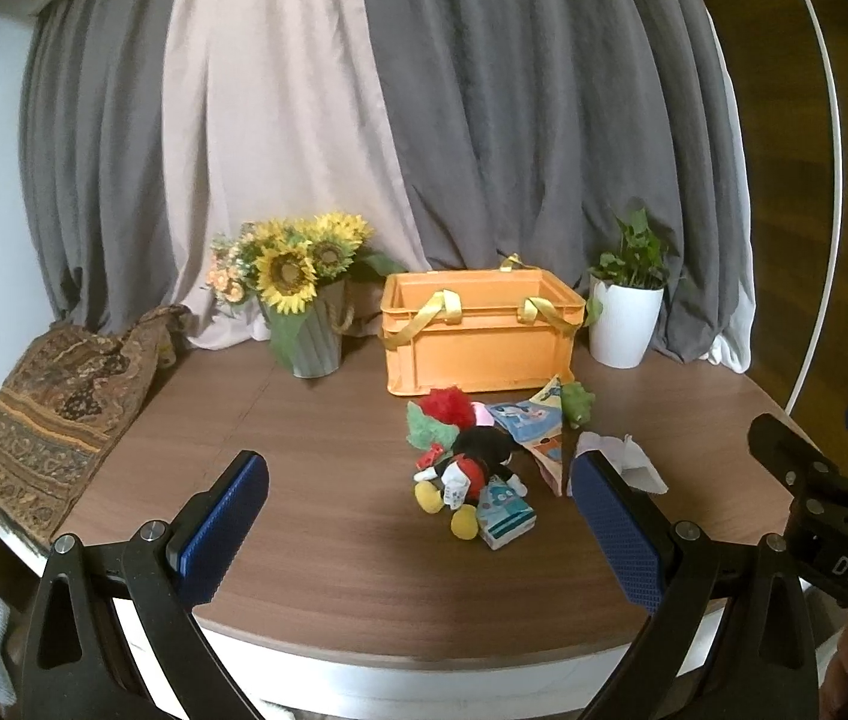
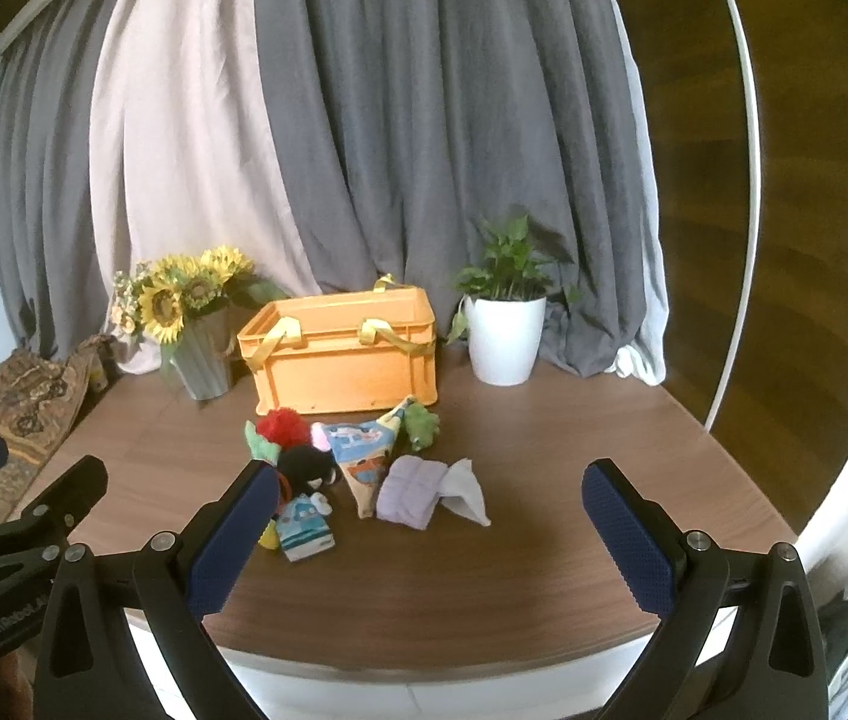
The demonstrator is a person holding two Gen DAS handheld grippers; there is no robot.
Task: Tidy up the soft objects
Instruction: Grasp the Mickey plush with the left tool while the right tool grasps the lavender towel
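backdrop: grey and cream curtains | surface: brown wooden table | right: dark wood wall

The right gripper hangs over the near edge of the wooden bench, its blue-padded jaws spread wide with nothing between them. At twelve o'clock from it lies a pile of soft things: a lilac folded cloth touching a white tissue, a patterned fabric cone, a green plush and a red pompom. Behind the pile stands an orange crate, with sunflowers at ten o'clock and a white plant pot at one o'clock.
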